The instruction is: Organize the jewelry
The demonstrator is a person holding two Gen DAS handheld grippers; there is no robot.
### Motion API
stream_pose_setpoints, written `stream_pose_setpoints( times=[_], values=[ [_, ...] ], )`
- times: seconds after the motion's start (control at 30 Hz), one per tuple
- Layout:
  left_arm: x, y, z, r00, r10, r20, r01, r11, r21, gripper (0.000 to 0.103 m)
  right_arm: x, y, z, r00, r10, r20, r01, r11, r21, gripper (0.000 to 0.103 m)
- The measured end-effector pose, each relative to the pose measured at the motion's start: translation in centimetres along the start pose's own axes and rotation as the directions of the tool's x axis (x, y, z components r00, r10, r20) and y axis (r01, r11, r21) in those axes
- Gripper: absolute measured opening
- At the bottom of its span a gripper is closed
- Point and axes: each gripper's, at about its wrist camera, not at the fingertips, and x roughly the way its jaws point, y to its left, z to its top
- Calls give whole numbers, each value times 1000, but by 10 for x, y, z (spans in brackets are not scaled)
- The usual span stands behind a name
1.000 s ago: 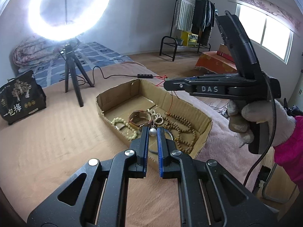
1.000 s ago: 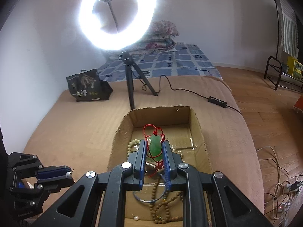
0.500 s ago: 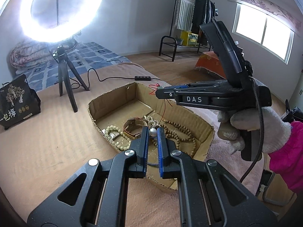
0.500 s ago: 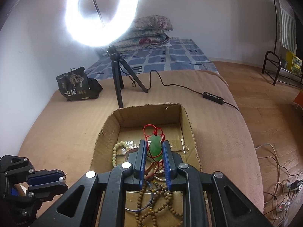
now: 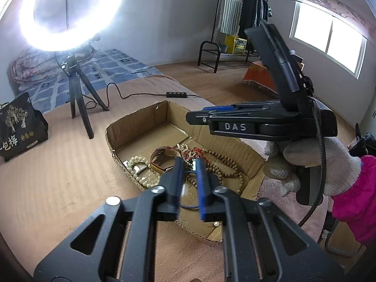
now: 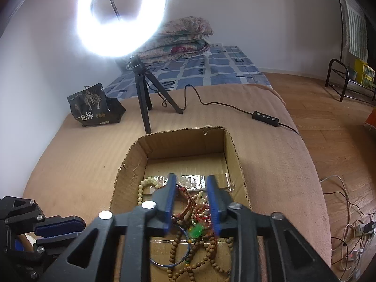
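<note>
An open cardboard box [image 5: 138, 122] [image 6: 183, 141] lies on the tan bed cover. In it are a wooden bead necklace [image 5: 225, 164] [image 6: 211, 256], a cream bead bracelet [image 5: 138, 164] [image 6: 141, 188], a brown strap [image 5: 159, 155] and a blue ring [image 6: 164, 265]. My left gripper [image 5: 189, 164] hovers over the box, its jaws opening with nothing between them. A small pale bead [image 5: 216, 223] lies on the box floor. My right gripper [image 6: 191, 183] [image 5: 190, 117] is above the box, jaws opening. The green pendant [image 6: 196, 230] on its red cord [image 5: 193, 152] lies blurred on the beads below them.
A ring light on a black tripod [image 5: 77, 98] [image 6: 143, 98] stands behind the box, its cable and switch [image 6: 265, 118] running right. A black bag [image 5: 18, 127] [image 6: 94, 108] sits at the left. The bed edge drops to a wooden floor [image 6: 329, 122] on the right.
Both grippers' jaws have parted. The pearl bead has left the left fingers, and the green pendant has dropped from the right fingers onto the jewelry in the box.
</note>
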Motion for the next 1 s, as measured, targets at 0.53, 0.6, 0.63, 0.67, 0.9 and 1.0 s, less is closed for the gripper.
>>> stream_pose_setpoints(
  times=[0.53,0.6,0.63,0.67,0.9,1.0],
  values=[
    [-8,3,0,1000,25,19,-25,1000,-9,61,-12,-2,0,997,-69,42,68,997,30,92],
    [-12,3,0,999,29,23,-29,1000,-9,61,-14,0,-1,997,-70,42,69,997,33,92],
    [-15,3,0,999,30,26,-30,1000,-9,61,-15,0,0,997,-71,43,69,997,33,92],
    [-17,4,0,999,31,28,-31,999,-9,61,-17,1,-1,996,-72,45,70,997,32,92],
    [-38,3,0,997,51,49,-51,999,-5,61,-37,14,-1,995,-83,63,82,997,18,96],
    [-51,4,-1,996,61,65,-61,998,-12,61,-47,20,0,993,-91,75,90,996,5,96]
  ],
)
